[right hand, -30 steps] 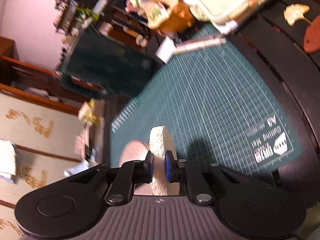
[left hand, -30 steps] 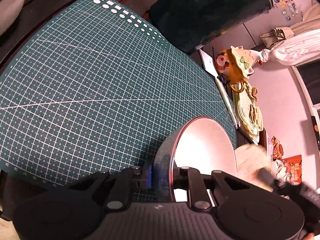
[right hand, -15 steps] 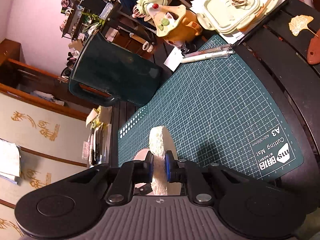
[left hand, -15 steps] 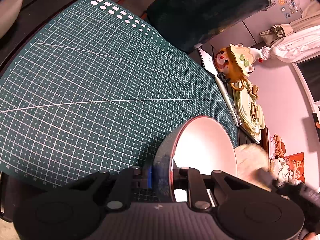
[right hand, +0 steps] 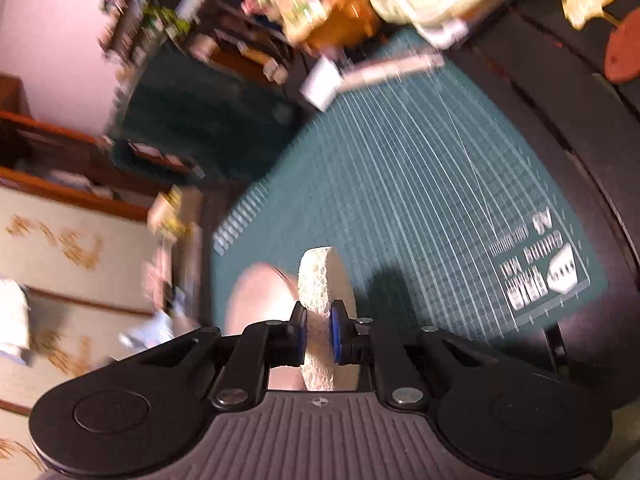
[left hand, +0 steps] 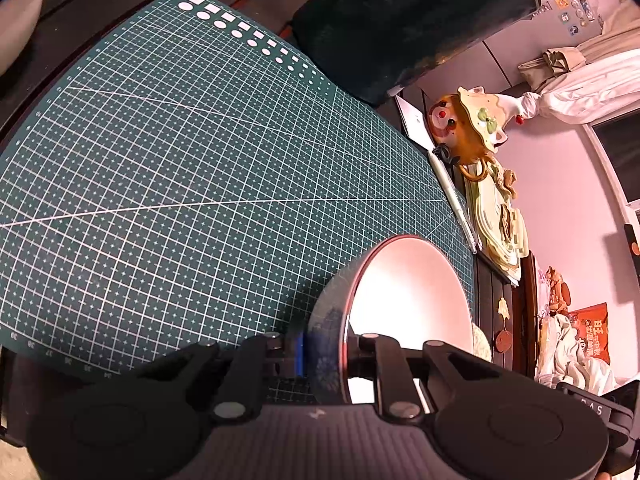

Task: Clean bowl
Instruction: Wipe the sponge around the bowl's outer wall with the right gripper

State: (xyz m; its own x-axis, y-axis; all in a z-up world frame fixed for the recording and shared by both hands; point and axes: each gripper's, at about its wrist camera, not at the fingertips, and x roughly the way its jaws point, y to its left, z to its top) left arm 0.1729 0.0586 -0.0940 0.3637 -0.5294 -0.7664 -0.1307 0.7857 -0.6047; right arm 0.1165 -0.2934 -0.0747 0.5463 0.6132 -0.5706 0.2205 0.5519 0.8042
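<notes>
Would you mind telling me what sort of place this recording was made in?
Probably a cluttered desk in a lived-in room at home: a green cutting mat covers the dark tabletop, with a clown figurine and a pen alongside.

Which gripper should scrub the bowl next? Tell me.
Right. The right gripper is shut on the sponge, beside the bowl; the left gripper is shut on the bowl's rim, tilting it.
</notes>
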